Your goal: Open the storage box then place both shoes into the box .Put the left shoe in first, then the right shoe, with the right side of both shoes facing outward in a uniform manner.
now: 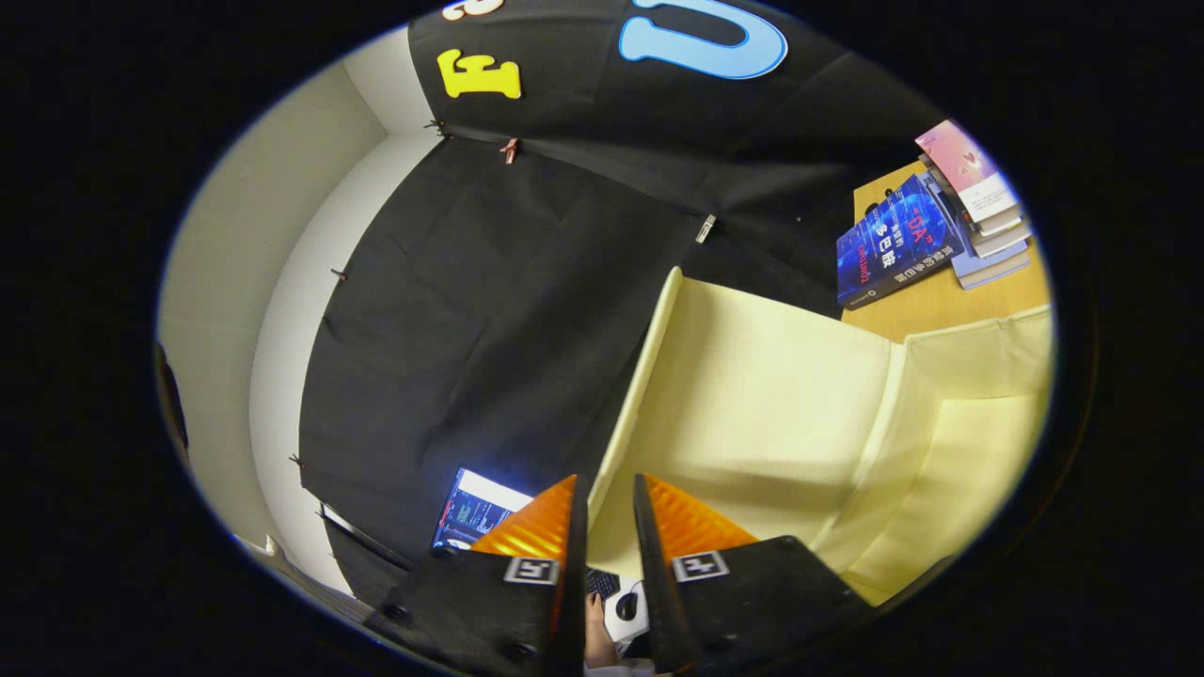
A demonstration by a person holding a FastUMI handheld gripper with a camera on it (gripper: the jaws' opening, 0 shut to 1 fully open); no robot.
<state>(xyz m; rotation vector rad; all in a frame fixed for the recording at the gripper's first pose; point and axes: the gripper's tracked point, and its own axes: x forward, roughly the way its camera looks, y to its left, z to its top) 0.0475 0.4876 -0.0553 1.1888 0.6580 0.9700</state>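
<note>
Gripper (609,489) fingers nearly together around the storage box (959,451) lid (752,395) edge, maybe pinching it. Could slip and drop shut, thin grip.

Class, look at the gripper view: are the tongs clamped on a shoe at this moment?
No. The tongs stand slightly apart around the edge of the pale yellow box lid, with no shoe between them.

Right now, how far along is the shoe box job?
Opening is in hand: the gripper's jaws are closed on the edge of the pale yellow lid, which stands raised off the storage box. Nothing looks finished yet. Left: finish opening, then left shoe, then right shoe, right sides outward.
</note>
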